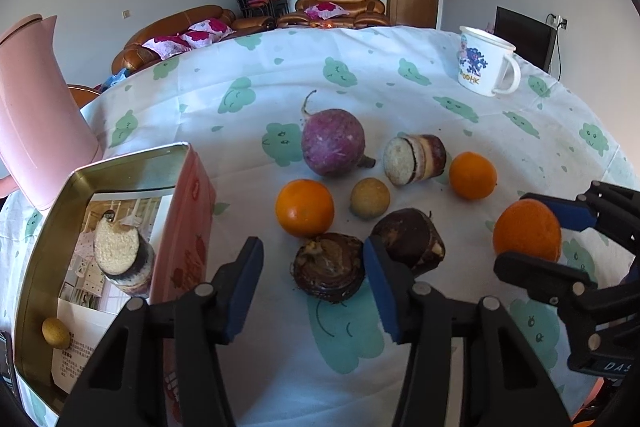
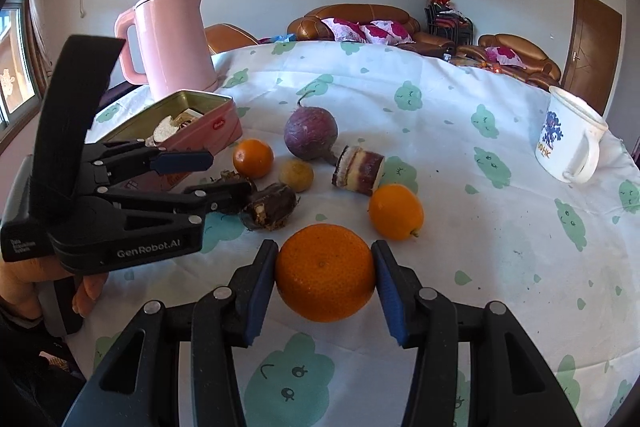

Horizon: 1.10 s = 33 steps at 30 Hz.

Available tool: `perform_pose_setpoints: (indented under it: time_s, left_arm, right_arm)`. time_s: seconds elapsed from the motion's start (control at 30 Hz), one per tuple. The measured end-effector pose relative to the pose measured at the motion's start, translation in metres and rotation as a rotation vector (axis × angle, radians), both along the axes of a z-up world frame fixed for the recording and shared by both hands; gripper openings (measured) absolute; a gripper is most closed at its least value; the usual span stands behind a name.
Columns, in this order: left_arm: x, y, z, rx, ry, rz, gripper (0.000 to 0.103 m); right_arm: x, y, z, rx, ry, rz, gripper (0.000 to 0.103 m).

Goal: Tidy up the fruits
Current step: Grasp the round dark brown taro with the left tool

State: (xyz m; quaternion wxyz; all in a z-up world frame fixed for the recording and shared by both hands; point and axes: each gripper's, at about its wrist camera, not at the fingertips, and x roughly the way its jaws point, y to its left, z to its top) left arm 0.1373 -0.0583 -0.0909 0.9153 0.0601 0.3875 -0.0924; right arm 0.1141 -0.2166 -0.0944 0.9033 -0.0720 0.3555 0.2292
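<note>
Cloud-print tablecloth point(image 2: 460, 155) is bearing the produce. Right gripper point(image 2: 325, 273) is pinching a large orange point(image 2: 325, 273); left gripper point(image 1: 312, 277) is gaping over a dark root chunk point(image 1: 329, 267). Tin point(image 1: 44, 227) is holding two pieces; most items are awaiting sorting.

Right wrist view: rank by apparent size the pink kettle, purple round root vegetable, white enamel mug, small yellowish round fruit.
1. Pink kettle, clearly largest.
2-3. Purple round root vegetable and white enamel mug: look alike in size; fisheye stretch near the edge makes ranking unsure.
4. Small yellowish round fruit, smallest.
</note>
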Motion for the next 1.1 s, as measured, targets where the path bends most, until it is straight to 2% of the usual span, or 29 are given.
perform_pose_setpoints:
  time_s: [0.17, 0.27, 0.37, 0.57, 0.63, 0.7, 0.8, 0.9, 1.1]
  left_arm:
    - [-0.001, -0.002, -0.001, 0.025, 0.0, -0.002, 0.056]
    - [0.002, -0.004, -0.002, 0.042, 0.005, -0.011, 0.062]
    - [0.004, -0.01, -0.006, 0.088, 0.017, -0.007, 0.065]
    - [-0.004, -0.01, -0.007, 0.078, 0.021, -0.018, 0.064]
    - [-0.001, -0.011, -0.008, 0.077, 0.033, -0.022, 0.06]
    - [0.006, -0.008, -0.011, 0.033, 0.077, -0.029, 0.055]
    - [0.015, -0.001, -0.013, -0.031, 0.104, -0.017, 0.054]
    - [0.012, -0.005, -0.013, -0.028, 0.097, -0.029, 0.042]
    - [0.008, -0.001, -0.01, -0.055, 0.08, -0.032, 0.041]
  right_arm:
    - [0.005, 0.006, 0.005, -0.015, -0.025, -0.01, 0.05]
    - [0.01, 0.011, 0.003, -0.028, -0.032, -0.02, 0.05]
    - [0.012, 0.016, 0.0, -0.039, -0.038, -0.02, 0.05]
    - [0.013, 0.015, -0.002, -0.049, -0.052, -0.035, 0.05]
    - [0.014, 0.015, -0.003, -0.047, -0.049, -0.036, 0.05]
    - [0.013, 0.014, -0.002, -0.043, -0.057, -0.036, 0.05]
    - [0.012, 0.014, -0.001, -0.042, -0.062, -0.038, 0.05]
    - [0.012, 0.012, -0.001, -0.032, -0.066, -0.04, 0.05]
    - [0.012, 0.009, 0.001, -0.009, -0.07, -0.043, 0.05]
